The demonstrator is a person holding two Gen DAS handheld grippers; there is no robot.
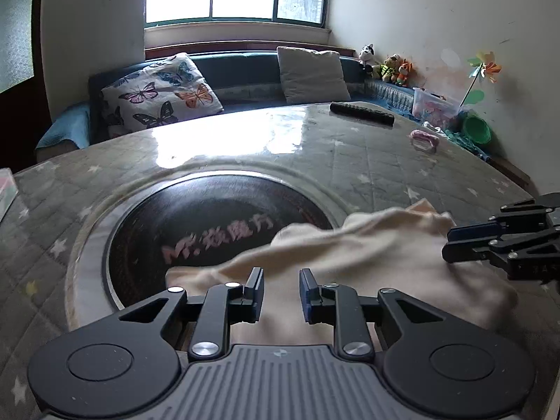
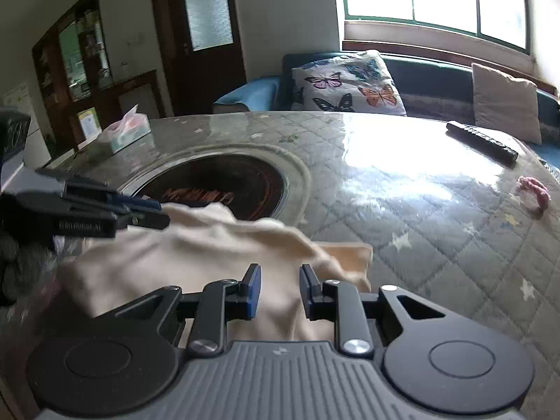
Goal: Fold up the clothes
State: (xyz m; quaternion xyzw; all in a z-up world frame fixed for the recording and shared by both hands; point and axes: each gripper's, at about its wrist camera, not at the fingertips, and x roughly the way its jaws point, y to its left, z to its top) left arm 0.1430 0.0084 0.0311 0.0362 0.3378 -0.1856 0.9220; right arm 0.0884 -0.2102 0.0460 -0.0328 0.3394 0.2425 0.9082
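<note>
Both the left gripper (image 1: 280,292) and right gripper (image 2: 280,288) hung over the cloth (image 1: 367,255) by the ring (image 1: 87,217), fingers half open, holding nothing; next they probably needed to pinch an edge.

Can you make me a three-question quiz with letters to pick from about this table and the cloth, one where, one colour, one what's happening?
1. Where is the remote control?
A. on the table
B. on the sofa
C. on the floor

2. What colour is the cloth?
A. blue
B. cream
C. green

3. How is the left gripper?
A. shut on the cloth
B. holding the remote
C. open above the cloth

Answers: 1 A, it lies on the table near the far edge. 2 B, the fabric is pale cream. 3 C, a gap shows between its fingers.
</note>
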